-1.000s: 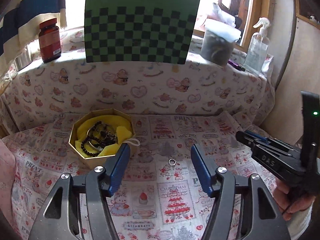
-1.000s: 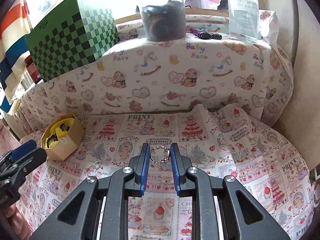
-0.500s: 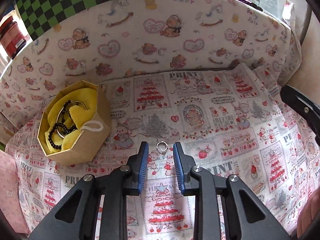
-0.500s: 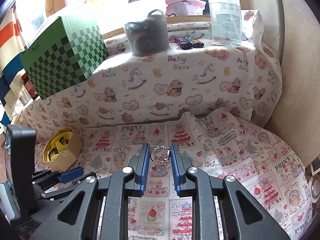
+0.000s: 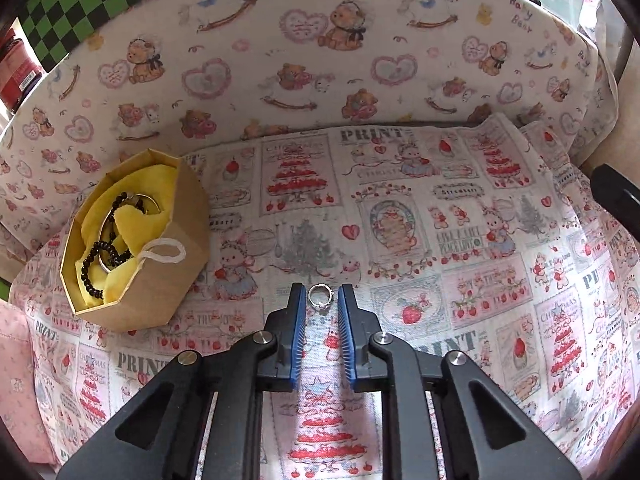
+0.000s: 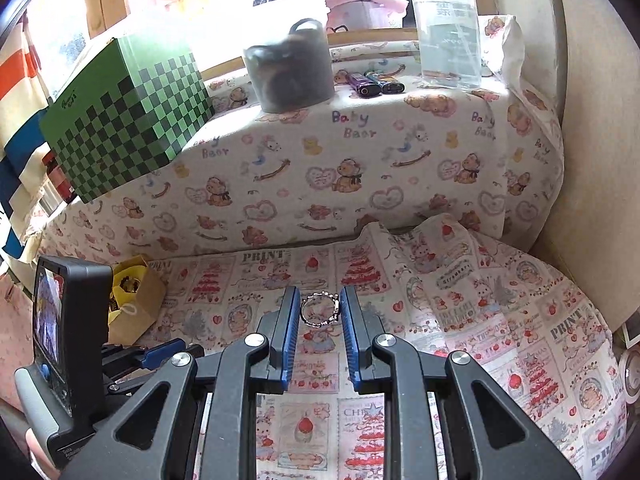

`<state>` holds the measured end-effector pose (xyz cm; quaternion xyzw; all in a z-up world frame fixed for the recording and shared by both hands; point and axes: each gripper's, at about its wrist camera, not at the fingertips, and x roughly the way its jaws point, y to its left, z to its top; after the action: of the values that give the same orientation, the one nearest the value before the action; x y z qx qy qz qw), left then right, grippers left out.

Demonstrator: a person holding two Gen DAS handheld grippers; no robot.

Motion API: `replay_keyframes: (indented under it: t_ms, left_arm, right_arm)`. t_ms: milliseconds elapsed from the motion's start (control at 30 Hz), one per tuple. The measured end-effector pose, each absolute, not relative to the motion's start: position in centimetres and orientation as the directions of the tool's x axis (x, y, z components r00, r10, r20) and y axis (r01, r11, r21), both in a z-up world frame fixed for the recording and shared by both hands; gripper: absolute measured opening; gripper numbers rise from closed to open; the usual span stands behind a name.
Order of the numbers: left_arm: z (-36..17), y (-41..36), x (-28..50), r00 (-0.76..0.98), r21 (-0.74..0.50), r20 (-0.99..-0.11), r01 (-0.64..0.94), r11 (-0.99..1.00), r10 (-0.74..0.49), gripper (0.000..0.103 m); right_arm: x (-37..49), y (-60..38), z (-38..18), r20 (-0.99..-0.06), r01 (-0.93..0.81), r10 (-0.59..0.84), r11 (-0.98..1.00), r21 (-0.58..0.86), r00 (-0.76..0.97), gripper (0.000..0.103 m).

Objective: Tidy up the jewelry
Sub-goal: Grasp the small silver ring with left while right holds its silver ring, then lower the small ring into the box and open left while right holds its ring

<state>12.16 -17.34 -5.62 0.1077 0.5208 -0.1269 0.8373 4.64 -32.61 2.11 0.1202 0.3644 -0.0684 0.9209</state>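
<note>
A small silver ring (image 5: 320, 286) lies on the printed cloth between the fingertips of my left gripper (image 5: 320, 296). Its jaws are closing, and a thin gap still shows on each side of the ring. My right gripper (image 6: 320, 310) is shut on a larger studded silver ring (image 6: 316, 323), held just above the cloth. An octagonal cardboard box (image 5: 160, 280) lined with yellow cloth stands to the left, with black bead bracelets and a silver bangle inside. In the right wrist view the box (image 6: 140, 304) sits behind the left gripper's body (image 6: 72, 340).
Behind the cloth rises a ledge covered in bear-print fabric. On it stand a green checkered box (image 6: 128, 120), a grey container (image 6: 288, 76), two lighters (image 6: 376, 84) and a clear bottle (image 6: 448, 24). A red jar (image 5: 16, 72) is far left. A beige wall bounds the right side.
The left gripper dropped down and forward over the small ring, and its jaws narrowed from wide apart to close around it. The right gripper kept still with its ring.
</note>
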Motion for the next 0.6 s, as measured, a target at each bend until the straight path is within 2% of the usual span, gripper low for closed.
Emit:
replay_keyframes:
  t_ms: [600]
  left_arm:
    - [-3.4,-16.0,11.6,0.462,0.061,-0.882,0.301,0.952,-0.089,0.013]
  right_arm:
    - [4.6,-32.5,2.1,-0.689,0.215,-0.034,0.960,0.178,0.724,0.023]
